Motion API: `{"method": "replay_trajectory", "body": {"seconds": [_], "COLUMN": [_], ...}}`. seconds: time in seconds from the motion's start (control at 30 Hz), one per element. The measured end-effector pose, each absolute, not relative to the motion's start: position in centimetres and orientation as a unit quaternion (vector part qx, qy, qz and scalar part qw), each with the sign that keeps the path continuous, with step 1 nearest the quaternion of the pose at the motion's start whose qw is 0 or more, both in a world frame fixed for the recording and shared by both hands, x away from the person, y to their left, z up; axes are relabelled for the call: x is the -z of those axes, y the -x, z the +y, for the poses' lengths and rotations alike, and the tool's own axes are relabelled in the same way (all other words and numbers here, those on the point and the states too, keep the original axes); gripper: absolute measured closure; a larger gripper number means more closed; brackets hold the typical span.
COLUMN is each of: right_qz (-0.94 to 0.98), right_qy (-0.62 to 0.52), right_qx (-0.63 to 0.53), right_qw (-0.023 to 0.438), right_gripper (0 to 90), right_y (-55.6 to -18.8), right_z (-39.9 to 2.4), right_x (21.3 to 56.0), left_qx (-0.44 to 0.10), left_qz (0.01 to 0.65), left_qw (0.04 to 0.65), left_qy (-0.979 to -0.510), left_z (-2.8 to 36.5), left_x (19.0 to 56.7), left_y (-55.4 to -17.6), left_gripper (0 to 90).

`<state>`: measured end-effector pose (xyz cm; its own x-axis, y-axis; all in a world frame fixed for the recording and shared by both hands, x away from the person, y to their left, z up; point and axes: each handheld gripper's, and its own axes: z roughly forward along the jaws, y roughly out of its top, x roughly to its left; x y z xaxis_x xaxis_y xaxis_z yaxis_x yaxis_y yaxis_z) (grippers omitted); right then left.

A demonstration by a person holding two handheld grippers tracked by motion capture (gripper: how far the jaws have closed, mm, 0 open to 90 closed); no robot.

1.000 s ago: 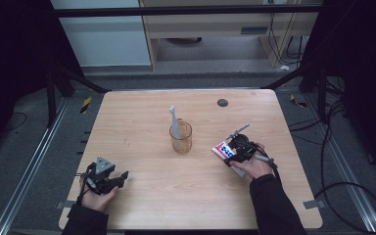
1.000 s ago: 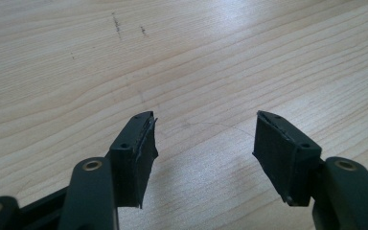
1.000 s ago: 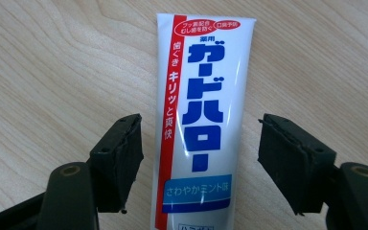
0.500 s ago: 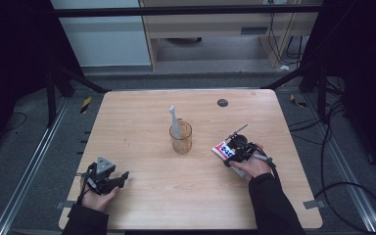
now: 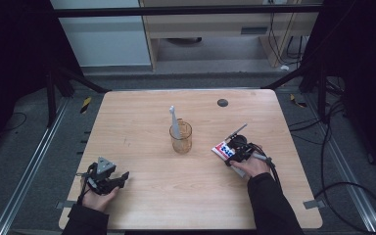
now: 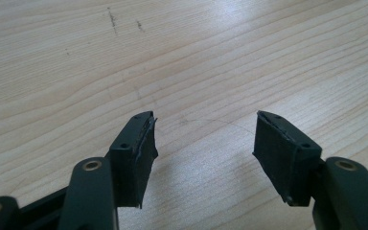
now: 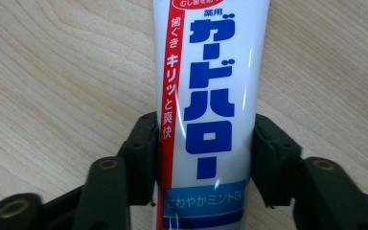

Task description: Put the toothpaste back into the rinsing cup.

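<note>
Right gripper view showed the right hand-held gripper (image 7: 203, 158) with its two jaws set against the opposite edges of a white toothpaste tube (image 7: 211, 91), which lay flat on the wooden counter (image 7: 52, 72). The jaws had just been closing, and the tube sat squarely between them; both pads appeared to touch its sides, so I judged the grip taken or very nearly so. Taking the tube across its narrow width suited the jaws, since its flat face offered no hold from above.

From the high view, the tube (image 5: 222, 149) lay at the right of the counter (image 5: 142, 122), just right of an amber glass cup (image 5: 181, 138) that held an upright white toothbrush (image 5: 174, 122). The cup stood near the middle, probably the place the tube was meant for.

Meanwhile the left hand-held gripper (image 5: 108, 179) rested near the counter's front left corner, well apart from everything. Its own view showed its jaws standing wide with only bare wood (image 6: 182, 57) between them, so it seemed parked out of the way while the right did the work
</note>
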<state>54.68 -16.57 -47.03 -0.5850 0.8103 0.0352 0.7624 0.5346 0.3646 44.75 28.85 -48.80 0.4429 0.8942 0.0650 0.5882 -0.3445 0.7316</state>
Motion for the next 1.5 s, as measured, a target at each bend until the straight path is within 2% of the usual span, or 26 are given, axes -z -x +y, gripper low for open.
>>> {"method": "replay_trajectory", "body": {"seconds": [0.1, 0.3, 0.7, 1.3, 1.5], "right_qz": [0.871, 0.872, 0.841, 0.733, 0.696], "right_qy": [-0.451, -0.445, -0.439, -0.436, -0.435], "right_qx": [-0.182, -0.186, -0.3, -0.479, -0.522], "right_qw": [0.07, 0.085, 0.098, 0.21, 0.23], "right_gripper": [61.0, 65.5, 66.7, 67.1, 67.3], "right_y": [-54.5, -54.1, -52.7, -51.7, -51.7], "right_z": [-16.7, -16.8, -17.2, -16.4, -15.8], "right_x": [46.7, 46.3, 43.5, 39.9, 39.2], "left_qx": [-0.235, -0.235, -0.236, -0.238, -0.24], "left_qz": [0.472, 0.472, 0.472, 0.474, 0.474], "left_qw": [0.324, 0.324, 0.323, 0.328, 0.329], "left_qy": [-0.785, -0.785, -0.786, -0.782, -0.781], "left_z": [28.9, 28.9, 28.8, 28.8, 28.8], "left_x": [48.8, 48.8, 48.8, 48.8, 48.7], "left_y": [-44.8, -44.8, -44.8, -44.7, -44.7], "left_gripper": [39.1, 39.1, 39.0, 38.8, 38.8]}}
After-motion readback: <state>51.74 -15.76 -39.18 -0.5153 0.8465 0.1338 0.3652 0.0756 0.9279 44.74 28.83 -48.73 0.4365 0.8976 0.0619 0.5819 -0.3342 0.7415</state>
